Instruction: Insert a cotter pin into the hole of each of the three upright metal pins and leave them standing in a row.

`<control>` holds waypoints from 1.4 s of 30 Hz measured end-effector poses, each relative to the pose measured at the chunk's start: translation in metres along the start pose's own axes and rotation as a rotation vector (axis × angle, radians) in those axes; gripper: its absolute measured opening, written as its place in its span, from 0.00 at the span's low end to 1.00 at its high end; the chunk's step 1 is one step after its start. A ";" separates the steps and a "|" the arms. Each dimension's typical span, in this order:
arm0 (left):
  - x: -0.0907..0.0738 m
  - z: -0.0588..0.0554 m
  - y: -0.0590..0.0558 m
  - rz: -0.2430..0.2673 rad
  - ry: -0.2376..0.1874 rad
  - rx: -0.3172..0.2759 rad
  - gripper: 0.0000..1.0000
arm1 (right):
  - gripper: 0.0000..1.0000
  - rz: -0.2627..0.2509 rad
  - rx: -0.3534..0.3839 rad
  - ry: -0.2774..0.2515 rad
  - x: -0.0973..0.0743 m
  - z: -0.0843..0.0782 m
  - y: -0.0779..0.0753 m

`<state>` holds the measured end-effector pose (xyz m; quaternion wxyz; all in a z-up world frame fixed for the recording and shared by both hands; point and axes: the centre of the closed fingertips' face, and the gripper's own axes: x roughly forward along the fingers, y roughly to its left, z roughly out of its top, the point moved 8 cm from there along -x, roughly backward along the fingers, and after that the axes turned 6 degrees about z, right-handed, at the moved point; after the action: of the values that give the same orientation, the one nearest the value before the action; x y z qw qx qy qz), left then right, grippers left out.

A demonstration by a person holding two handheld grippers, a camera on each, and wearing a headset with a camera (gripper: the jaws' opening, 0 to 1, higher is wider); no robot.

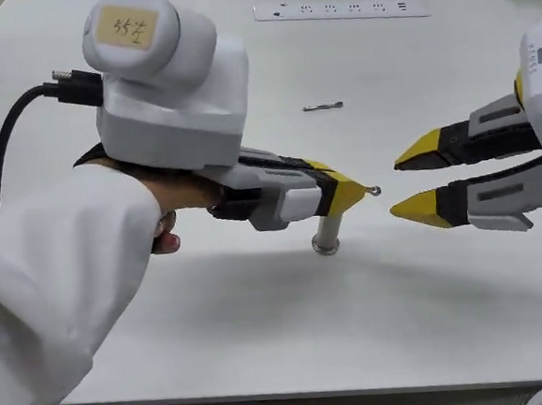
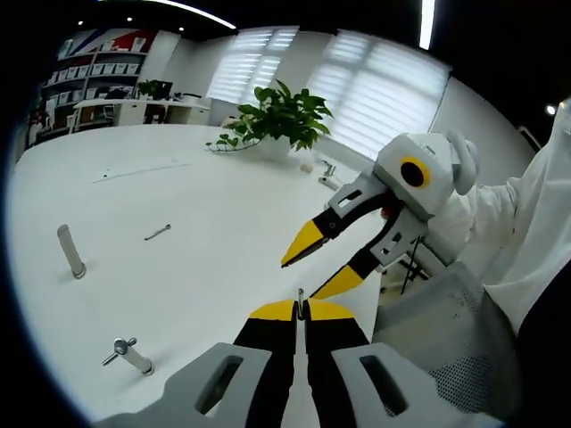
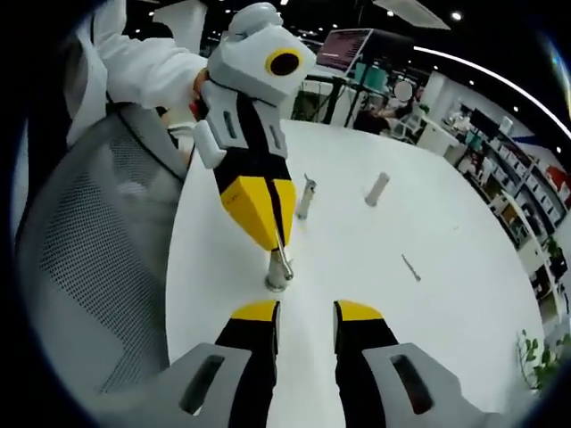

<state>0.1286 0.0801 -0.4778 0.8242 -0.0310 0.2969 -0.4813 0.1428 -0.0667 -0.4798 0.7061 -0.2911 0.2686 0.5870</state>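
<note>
**Cotter pin held at an upright pin's top**

The left gripper [image 1: 351,194], jaws clamped on a cotter pin [image 1: 373,192], holds it level over an upright metal pin [image 1: 326,236], probably to thread its hole. The right gripper [image 1: 395,187] hangs open just beside, seemingly ready to assist.

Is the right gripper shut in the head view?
No, the right gripper has its yellow tips apart, with a clear gap between them.
</note>
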 end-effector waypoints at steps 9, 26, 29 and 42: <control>-0.005 -0.001 -0.004 -0.034 -0.009 0.275 0.00 | 0.17 0.116 0.125 -0.078 0.004 0.008 0.008; -0.009 0.001 -0.026 -0.135 -0.043 0.439 0.00 | 0.01 0.254 0.123 -0.109 0.009 0.018 0.024; -0.009 0.001 -0.026 -0.142 -0.044 0.438 0.00 | 0.00 0.265 0.109 -0.101 0.010 0.017 0.027; -0.006 -0.005 -0.022 -0.141 -0.042 0.463 0.00 | 0.00 0.311 0.092 -0.068 0.003 0.019 0.029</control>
<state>0.1069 0.0748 -0.4720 0.7797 0.1278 0.1585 -0.5922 0.1157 -0.0471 -0.4714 0.6280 -0.1936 0.3129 0.6857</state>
